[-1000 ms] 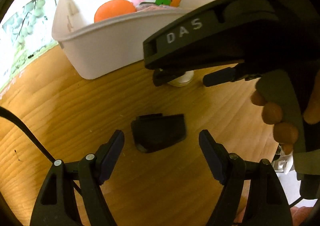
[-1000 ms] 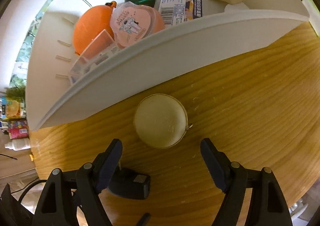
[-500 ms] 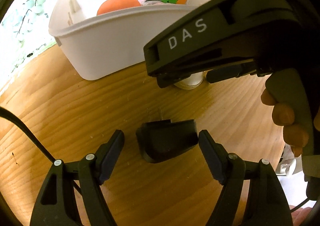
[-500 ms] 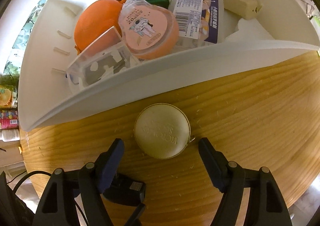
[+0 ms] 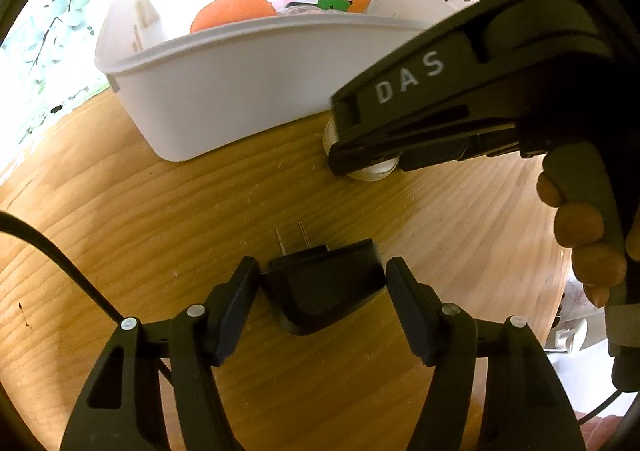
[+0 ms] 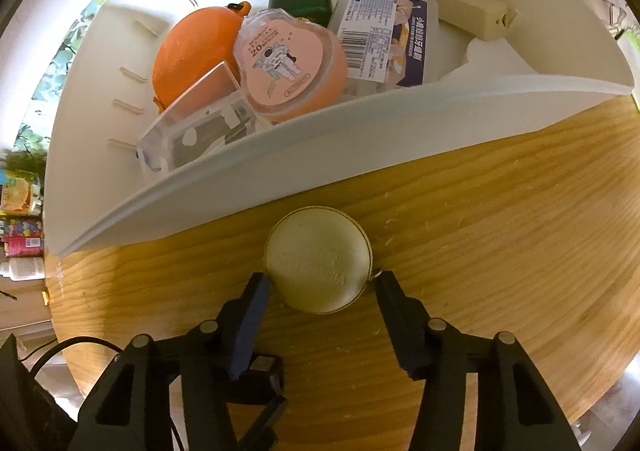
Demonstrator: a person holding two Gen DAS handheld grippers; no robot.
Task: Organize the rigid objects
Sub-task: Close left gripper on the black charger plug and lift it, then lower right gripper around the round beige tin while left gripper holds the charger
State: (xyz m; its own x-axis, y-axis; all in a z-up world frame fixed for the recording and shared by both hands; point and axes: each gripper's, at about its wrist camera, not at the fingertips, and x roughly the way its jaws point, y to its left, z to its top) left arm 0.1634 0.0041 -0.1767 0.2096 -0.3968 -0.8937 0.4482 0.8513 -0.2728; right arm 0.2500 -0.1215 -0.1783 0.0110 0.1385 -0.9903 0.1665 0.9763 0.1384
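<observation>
Left gripper (image 5: 318, 283): fingers just closing around black plug adapter (image 5: 322, 291) on bench (image 5: 160, 219), contact unclear. Right gripper (image 6: 320, 283): fingers closing, flanking round cream case (image 6: 318, 265) beside white bin (image 6: 280, 167), left pad touching.

A black plug adapter (image 5: 322, 297) is lying on its side on the wooden table — two metal prongs pointing toward a white bin (image 5: 240, 99). A round cream case (image 6: 318, 259) is lying flat just beside the bin's wall.
</observation>
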